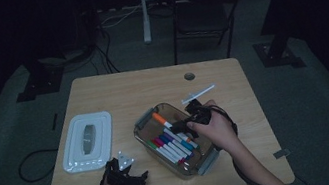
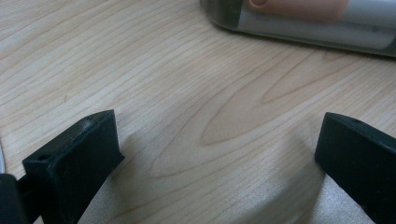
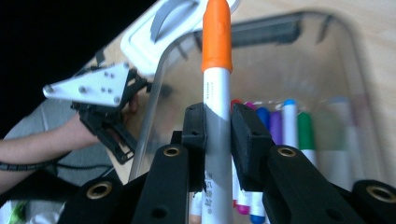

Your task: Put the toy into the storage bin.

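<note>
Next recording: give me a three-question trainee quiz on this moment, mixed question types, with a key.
1. True or false: the right gripper is shut on the orange-capped marker.
2. Where is the white lid? A) on the clear container B) on the table, left of the container C) in the left gripper
3. Fill in: the left gripper's jaws stand ____.

Key: 1 true; 2 B; 3 open

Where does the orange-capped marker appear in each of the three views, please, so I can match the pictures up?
High view: the orange-capped marker lies slantwise over the clear container, right of centre, at the right gripper.
Left gripper view: no marker; bare tabletop between open jaws.
Right gripper view: upright at centre, clamped between the jaws.
Shared landmark: the clear container, also top right in the left gripper view.
</note>
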